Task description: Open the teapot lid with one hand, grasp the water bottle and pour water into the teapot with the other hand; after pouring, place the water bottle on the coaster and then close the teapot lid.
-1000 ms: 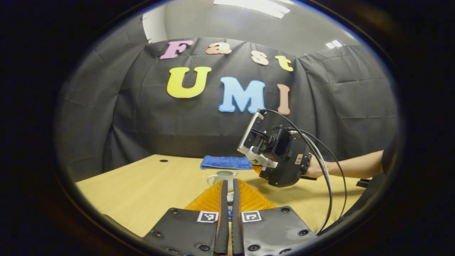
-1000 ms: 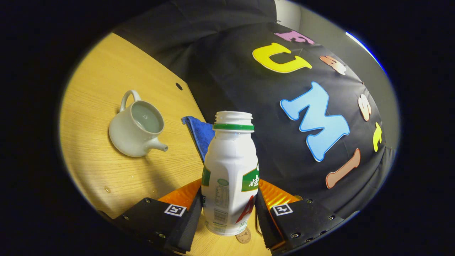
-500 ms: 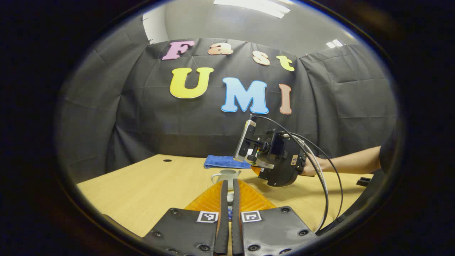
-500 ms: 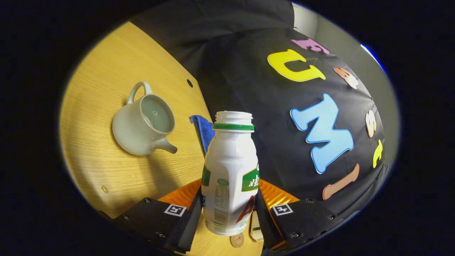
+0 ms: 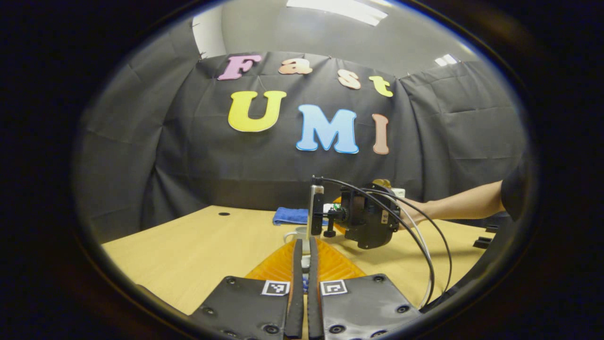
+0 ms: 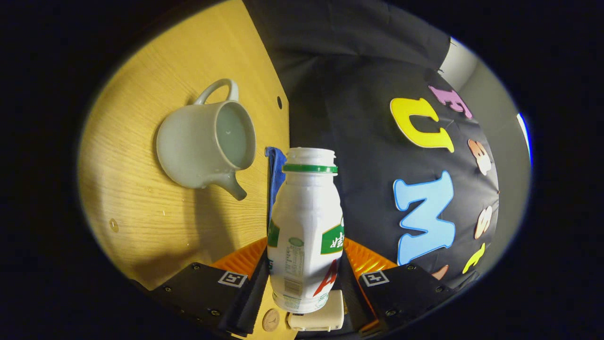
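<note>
Right gripper view, up close: the right gripper (image 6: pixel 306 278) holds the water bottle (image 6: pixel 306 236), one finger pressed on each side of its body. The bottle has no cap, and its open mouth points toward the cloth wall. Below its base lie a small round disc (image 6: pixel 271 319) and a pale block (image 6: pixel 315 317); I cannot tell if either is the coaster. A bit farther off is the teapot (image 6: pixel 203 141) on the wooden table (image 6: pixel 137 208). Its lid is off, there is water inside, and its spout points back at the bottle. A blue cloth (image 6: pixel 275 165) peeks out behind the bottle's neck. In the left gripper view, the left gripper (image 5: pixel 304 264) has its fingers almost shut on something small; I think it is the lid, but I cannot see it well. To do this step well, I would bring the bottle's mouth right over the teapot's wide top, then tip slowly so the water does not splash on the table. The lid should wait off to the side.
</note>
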Available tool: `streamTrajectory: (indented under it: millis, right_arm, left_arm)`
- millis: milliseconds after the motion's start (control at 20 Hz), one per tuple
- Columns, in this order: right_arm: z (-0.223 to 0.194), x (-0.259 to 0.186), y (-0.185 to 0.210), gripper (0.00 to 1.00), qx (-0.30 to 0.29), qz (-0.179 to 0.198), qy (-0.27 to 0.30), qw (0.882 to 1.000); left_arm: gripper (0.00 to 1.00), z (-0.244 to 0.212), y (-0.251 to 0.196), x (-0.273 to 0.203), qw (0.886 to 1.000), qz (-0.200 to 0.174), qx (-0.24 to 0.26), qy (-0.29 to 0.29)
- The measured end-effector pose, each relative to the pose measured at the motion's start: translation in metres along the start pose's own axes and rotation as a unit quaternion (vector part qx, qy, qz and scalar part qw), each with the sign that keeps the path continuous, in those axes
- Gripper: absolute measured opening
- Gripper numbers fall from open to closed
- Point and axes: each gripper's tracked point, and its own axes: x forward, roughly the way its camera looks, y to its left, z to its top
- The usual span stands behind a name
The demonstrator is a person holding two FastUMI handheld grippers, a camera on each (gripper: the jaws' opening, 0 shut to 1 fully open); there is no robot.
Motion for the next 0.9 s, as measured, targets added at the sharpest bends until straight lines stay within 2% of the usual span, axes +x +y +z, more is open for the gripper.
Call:
streamTrajectory:
  millis: [50, 100, 200, 900]
  right_arm:
    - [0.002, 0.0, 0.0, 0.73, -0.012, -0.001, -0.001, 1.0]
    - [0.004, 0.0, -0.001, 0.7, -0.021, -0.004, -0.005, 1.0]
    - [0.006, 0.0, -0.002, 0.73, -0.035, -0.007, -0.007, 0.999]
    - [0.011, -0.008, -0.018, 0.73, -0.155, -0.039, -0.022, 0.987]
  left_arm:
    - [0.14, 0.0, 0.001, 0.0, 1.0, 0.002, -0.002, 0.001]
    - [0.14, 0.0, 0.003, -0.001, 1.0, 0.003, -0.004, 0.0]
    - [0.14, 0.002, 0.004, -0.001, 1.0, 0.005, -0.002, -0.003]
    - [0.14, 0.0, 0.002, -0.001, 1.0, 0.005, 0.011, 0.002]
